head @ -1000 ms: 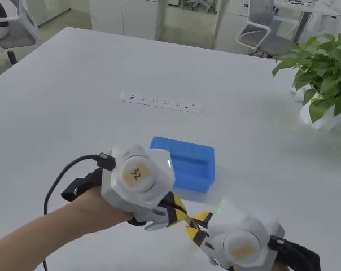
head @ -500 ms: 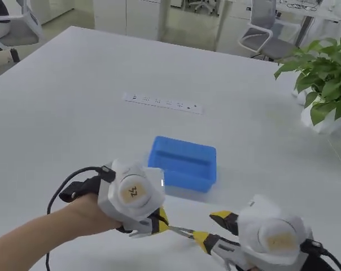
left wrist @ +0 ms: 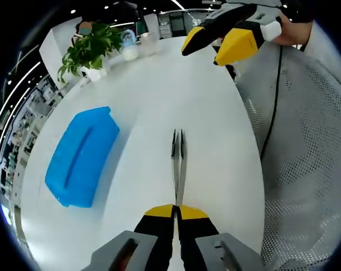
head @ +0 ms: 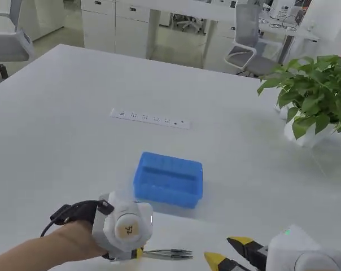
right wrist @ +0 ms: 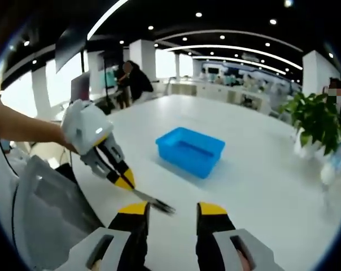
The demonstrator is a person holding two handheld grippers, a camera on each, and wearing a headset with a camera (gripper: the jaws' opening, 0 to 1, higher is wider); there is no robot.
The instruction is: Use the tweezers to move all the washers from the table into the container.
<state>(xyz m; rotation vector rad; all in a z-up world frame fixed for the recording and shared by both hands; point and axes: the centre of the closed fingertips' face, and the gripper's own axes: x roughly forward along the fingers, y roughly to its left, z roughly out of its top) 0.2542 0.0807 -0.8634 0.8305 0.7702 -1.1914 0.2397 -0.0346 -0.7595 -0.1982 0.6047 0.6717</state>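
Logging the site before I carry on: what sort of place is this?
Likely an open-plan office: an office chair beyond the white table, a power strip on it, and a potted plant at its edge.

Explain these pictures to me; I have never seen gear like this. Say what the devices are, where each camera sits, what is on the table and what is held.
There is no robot here. A person holds a pair of tongs in each hand and wears a headset. The head view looks down from that headset. Each round view comes from a camera riding on one pair of tongs, looking along its yellow-tipped jaws. On the white table are a blue container, a power strip and, at the far right, a potted plant. The left tongs are shut on tweezers, which stick out ahead of them. The right tongs are open and hold nothing.
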